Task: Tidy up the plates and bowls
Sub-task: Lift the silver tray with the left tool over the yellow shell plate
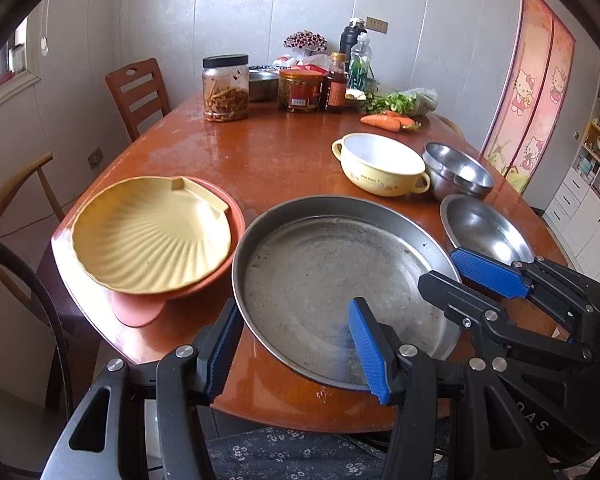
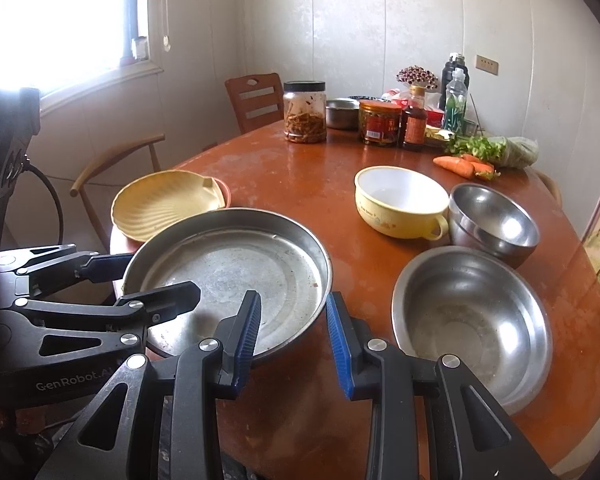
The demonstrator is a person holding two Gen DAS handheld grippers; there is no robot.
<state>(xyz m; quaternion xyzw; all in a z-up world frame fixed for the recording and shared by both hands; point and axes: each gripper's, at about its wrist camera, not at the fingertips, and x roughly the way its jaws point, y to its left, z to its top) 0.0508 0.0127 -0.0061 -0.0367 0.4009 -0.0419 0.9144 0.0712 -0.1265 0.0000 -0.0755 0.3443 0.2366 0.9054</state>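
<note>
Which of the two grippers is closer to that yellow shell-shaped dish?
Left. The left gripper hangs over the big steel pan's near edge, right beside the shell dish. The right gripper is at the pan's far side.

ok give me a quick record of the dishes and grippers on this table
table: brown wood, jars and carrots at the far end
steel pan: near edge, centre
shell plate: left of the pan, resting on an orange plate
yellow bowl: two handles, beyond the pan
deep steel bowl: beside the yellow bowl
wide steel bowl: right of the pan
left gripper: open, astride the pan's near rim
right gripper: open, at the pan's right rim
</note>
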